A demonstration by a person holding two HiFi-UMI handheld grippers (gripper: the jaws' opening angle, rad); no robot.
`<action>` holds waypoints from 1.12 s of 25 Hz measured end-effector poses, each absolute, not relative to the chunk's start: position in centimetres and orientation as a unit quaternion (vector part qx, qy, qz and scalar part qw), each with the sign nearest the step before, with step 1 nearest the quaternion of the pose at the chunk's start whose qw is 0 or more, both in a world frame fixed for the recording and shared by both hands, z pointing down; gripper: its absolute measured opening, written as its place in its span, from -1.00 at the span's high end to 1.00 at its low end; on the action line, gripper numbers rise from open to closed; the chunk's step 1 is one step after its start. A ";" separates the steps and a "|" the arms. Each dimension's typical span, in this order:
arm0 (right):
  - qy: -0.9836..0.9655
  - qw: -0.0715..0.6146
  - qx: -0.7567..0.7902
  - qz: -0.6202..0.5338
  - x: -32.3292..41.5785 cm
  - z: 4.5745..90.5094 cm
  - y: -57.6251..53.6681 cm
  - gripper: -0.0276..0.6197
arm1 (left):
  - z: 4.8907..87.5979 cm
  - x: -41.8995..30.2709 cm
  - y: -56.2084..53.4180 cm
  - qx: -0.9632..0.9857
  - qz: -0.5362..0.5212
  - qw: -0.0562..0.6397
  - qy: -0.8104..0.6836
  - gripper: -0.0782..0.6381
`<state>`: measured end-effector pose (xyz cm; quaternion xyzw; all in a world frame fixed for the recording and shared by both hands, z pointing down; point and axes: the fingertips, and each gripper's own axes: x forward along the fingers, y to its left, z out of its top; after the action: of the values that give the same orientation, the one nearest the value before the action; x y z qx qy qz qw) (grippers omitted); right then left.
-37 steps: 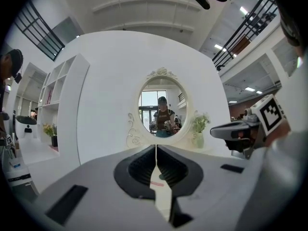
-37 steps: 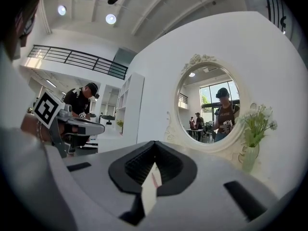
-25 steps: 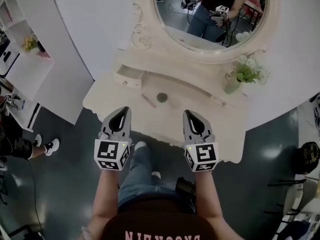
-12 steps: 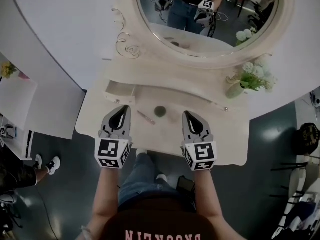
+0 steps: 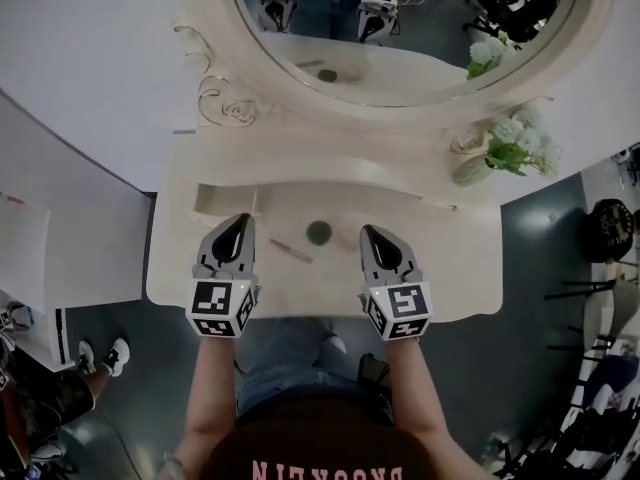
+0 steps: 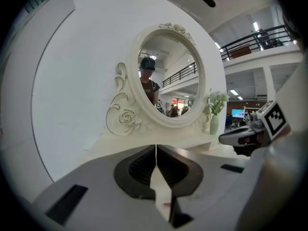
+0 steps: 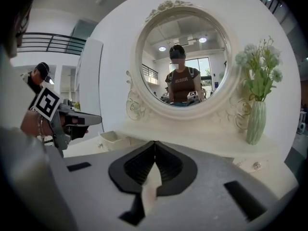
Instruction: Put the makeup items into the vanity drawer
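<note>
The room has a dark, glossy grey floor (image 5: 130,408) and a curved white wall (image 5: 90,38). A low white cabinet (image 5: 40,258) stands at the left. Against the wall is a cream vanity table with a scalloped edge (image 5: 440,258). A large oval mirror in a carved cream frame (image 5: 420,28) rises at its far side and reflects the person and both tools.

A small cream drawer (image 5: 225,200) stands pulled open at the far left of the table top. At the far right stands a pale green ribbed vase of white flowers (image 5: 468,171).

The person stands at the near edge in jeans and a dark shirt. The left gripper (image 5: 237,223) and the right gripper (image 5: 372,233) hover over the near part of the top, well apart. Each has its jaws pressed together with nothing between them.

Both makeup items lie on the table top, outside the drawer. A round dark green compact (image 5: 319,233) sits between the two gripper tips. A thin pinkish stick (image 5: 291,252) lies near-left of the compact, apart from it and just right of the left gripper.
</note>
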<state>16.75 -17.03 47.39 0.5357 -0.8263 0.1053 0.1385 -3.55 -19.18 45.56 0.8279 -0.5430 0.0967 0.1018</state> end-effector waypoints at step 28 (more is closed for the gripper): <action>-0.769 0.240 0.546 0.228 18.0 58.8 -16.4 0.41 | 50.6 -2.9 -18.8 0.826 0.145 0.144 -0.525 0.76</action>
<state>18.03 -16.40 58.82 0.5464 -0.7695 0.2277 0.2397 -2.89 -18.83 50.64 0.8260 -0.5251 0.1454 0.1443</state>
